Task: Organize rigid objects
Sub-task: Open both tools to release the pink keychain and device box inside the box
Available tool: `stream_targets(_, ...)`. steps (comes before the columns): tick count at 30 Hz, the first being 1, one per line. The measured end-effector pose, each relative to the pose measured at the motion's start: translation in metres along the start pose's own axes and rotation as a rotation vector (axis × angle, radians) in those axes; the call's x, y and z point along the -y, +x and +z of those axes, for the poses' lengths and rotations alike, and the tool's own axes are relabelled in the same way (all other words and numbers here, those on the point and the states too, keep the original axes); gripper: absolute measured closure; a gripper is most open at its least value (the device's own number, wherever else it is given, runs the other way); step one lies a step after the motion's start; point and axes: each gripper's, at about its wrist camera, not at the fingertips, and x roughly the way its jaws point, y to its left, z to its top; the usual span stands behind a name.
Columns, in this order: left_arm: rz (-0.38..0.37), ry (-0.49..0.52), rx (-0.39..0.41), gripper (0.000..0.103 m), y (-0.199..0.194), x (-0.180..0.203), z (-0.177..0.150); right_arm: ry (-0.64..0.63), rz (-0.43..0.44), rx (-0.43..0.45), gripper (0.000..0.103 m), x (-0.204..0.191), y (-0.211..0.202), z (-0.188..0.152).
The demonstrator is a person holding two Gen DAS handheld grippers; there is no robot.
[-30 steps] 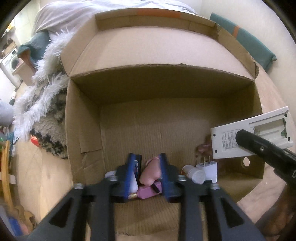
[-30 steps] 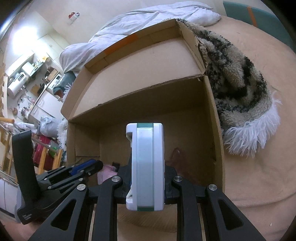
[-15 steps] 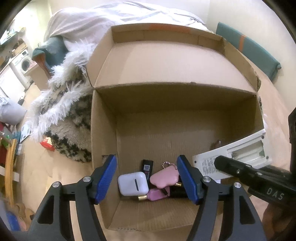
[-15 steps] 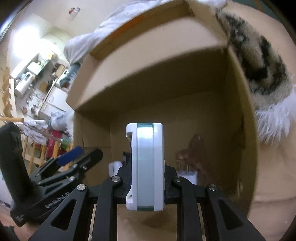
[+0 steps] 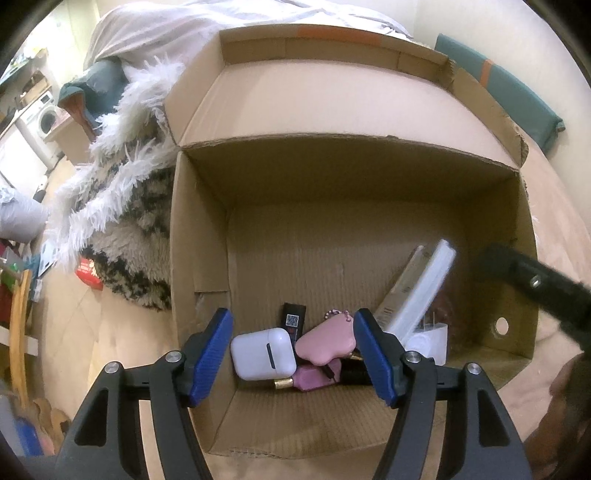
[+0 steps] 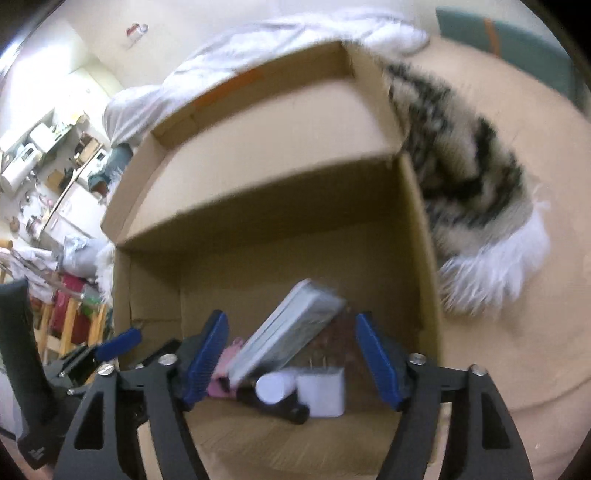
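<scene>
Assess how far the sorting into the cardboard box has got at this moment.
Done: the earbud case, pink pouch, plug adapter and other small items lie in the cardboard box. In hand: nothing. The right gripper has just been opening, and the white remote tilts, blurred, in the box between its jaws, unpressed. The left gripper is open. Left: no further loose items show.

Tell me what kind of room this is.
Probably a lived-in home, a bedroom or studio: a rumpled bed cover, a shaggy throw, and a washing machine beyond. The cardboard box sits on bedding.
</scene>
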Motion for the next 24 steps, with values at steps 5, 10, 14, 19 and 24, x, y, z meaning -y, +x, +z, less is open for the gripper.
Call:
stream_targets(5, 0.002, -0.003, -0.009, 0.038, 0.003, -0.001, -0.001, 0.038, 0.016, -0.027, 0.02, 0.007, 0.004, 0.003)
stream_targets(10, 0.004, 0.0, 0.0, 0.038, -0.002, -0.003, -0.003, 0.027, 0.019, -0.031, 0.02, 0.007, -0.001, 0.002)
stream_targets(14, 0.011, 0.002, 0.003, 0.038, -0.005, -0.006, -0.006, 0.015, 0.014, -0.036, 0.02, 0.003, -0.002, 0.0)
stream_targets(19, 0.021, 0.016, 0.006, 0.038, -0.008, -0.007, -0.009, 0.024, 0.016, -0.032, 0.02, 0.004, -0.006, -0.001)
stream_targets(24, 0.021, 0.018, 0.019, 0.038, -0.017, -0.007, -0.012, 0.021, 0.01, -0.031, 0.02, 0.004, -0.012, -0.005)
